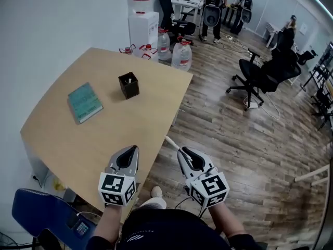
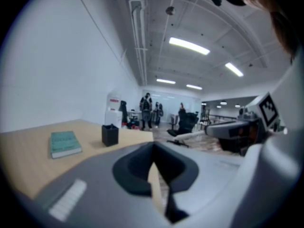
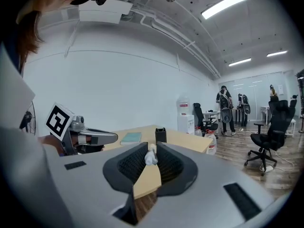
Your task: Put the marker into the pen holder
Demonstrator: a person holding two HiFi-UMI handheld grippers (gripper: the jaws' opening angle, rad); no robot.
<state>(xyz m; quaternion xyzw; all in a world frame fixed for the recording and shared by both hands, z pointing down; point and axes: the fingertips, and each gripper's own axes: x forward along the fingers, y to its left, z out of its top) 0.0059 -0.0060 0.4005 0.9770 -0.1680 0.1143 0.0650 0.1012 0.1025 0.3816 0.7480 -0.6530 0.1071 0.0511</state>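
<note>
The black pen holder (image 1: pixel 128 85) stands upright on the wooden table (image 1: pixel 104 134), far ahead of both grippers; it also shows as pen holder (image 2: pixel 109 135) and pen holder (image 3: pixel 160 135). My right gripper (image 1: pixel 182 151) is off the table's right edge, over the floor, shut on a white marker (image 1: pixel 170 142) that pokes out forward and to the left. In the right gripper view the marker (image 3: pixel 151 156) sits pinched between the jaws. My left gripper (image 1: pixel 133 149) hovers over the table's near edge, shut with nothing in it.
A teal book (image 1: pixel 84 102) lies left of the holder. Water bottles (image 1: pixel 181 54) and a dispenser (image 1: pixel 143 27) stand past the table's far corner. Black office chairs (image 1: pixel 263 77) and standing people (image 1: pixel 212 7) are across the wood floor. A blue chair (image 1: pixel 41 212) is at my lower left.
</note>
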